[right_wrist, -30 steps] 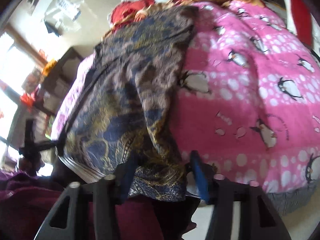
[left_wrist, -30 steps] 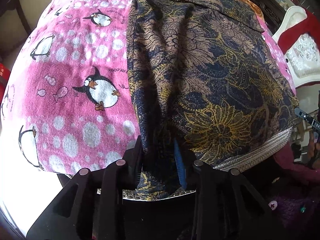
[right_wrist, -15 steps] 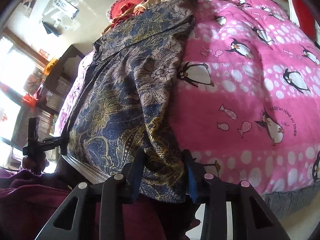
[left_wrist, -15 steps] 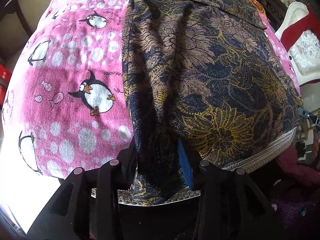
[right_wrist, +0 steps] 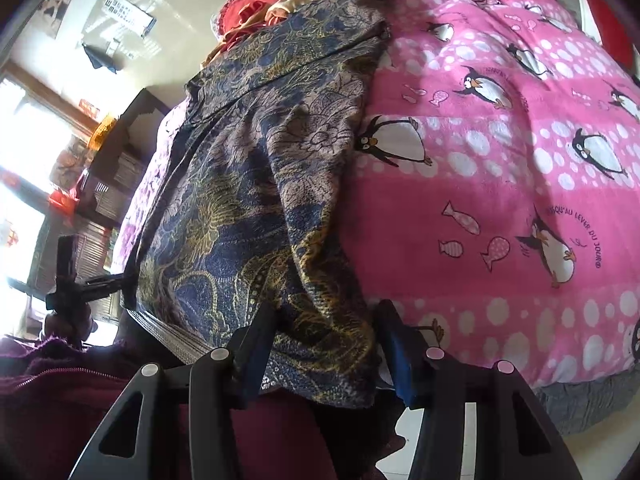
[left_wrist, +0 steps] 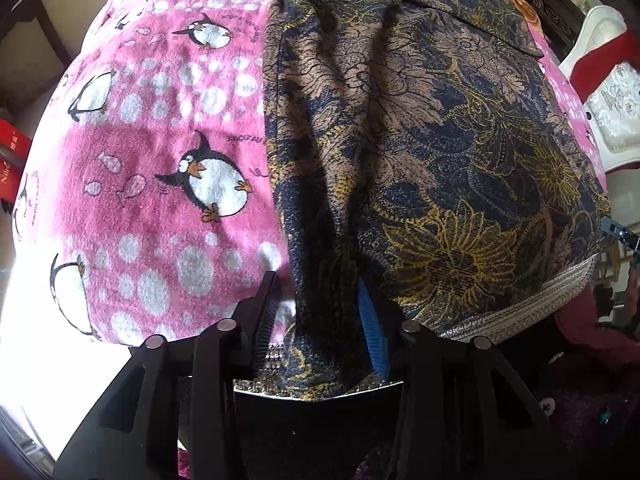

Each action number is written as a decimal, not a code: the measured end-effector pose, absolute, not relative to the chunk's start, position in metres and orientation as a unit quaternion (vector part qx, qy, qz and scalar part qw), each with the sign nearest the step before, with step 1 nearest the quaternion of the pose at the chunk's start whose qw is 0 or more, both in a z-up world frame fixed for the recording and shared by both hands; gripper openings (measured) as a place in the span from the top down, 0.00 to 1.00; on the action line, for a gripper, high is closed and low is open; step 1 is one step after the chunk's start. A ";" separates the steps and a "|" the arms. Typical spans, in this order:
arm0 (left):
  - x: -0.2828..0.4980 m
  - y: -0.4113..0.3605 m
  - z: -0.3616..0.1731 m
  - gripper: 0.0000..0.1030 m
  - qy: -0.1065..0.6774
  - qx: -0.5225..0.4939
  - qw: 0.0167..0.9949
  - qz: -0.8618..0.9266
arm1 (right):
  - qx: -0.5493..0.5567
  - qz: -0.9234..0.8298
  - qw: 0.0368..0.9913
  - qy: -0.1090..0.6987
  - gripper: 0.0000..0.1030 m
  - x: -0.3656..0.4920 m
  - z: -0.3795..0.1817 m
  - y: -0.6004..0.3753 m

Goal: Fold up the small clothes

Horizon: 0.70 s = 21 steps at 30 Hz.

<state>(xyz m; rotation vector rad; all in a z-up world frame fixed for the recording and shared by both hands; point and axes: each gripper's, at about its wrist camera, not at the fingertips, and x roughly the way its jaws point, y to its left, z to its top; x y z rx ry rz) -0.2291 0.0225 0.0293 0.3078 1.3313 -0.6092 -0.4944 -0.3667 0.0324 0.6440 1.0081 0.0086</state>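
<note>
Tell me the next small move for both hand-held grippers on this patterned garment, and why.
Probably draw both back off the hem. The left hand-held gripper and right hand-held gripper are opening, with the near edge of the patterned garment loose between the jaws. The garment lies spread on the pink penguin blanket, so it looks released and ready for a new grasp to fold.

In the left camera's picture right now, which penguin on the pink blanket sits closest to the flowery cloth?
The big white-bellied penguin at mid-height on the pink blanket, orange feet almost meeting the dark floral garment. The other penguins lie further left or higher up.
</note>
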 end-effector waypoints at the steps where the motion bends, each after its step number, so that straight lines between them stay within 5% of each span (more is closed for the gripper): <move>1: -0.229 0.021 0.028 0.46 0.607 0.136 0.729 -0.285 | 0.304 0.005 0.826 0.475 0.52 -0.494 0.032 -0.368; 3: -0.231 0.019 0.027 0.36 0.608 0.133 0.726 -0.294 | 0.304 0.008 0.824 0.477 0.52 -0.493 0.031 -0.369; 7: -0.235 0.010 0.025 0.38 0.603 0.149 0.724 -0.300 | 0.299 0.010 0.823 0.482 0.61 -0.493 0.033 -0.369; 9: -0.232 0.008 0.028 0.81 0.603 0.141 0.721 -0.311 | 0.314 0.016 0.818 0.481 0.66 -0.493 0.034 -0.373; 11: -0.225 0.009 0.032 0.93 0.609 0.119 0.714 -0.324 | 0.343 0.033 0.813 0.469 0.95 -0.496 0.038 -0.380; 21: -0.199 0.027 0.122 0.95 0.506 0.028 0.761 -0.404 | 0.414 0.141 0.834 0.336 0.95 -0.492 0.109 -0.372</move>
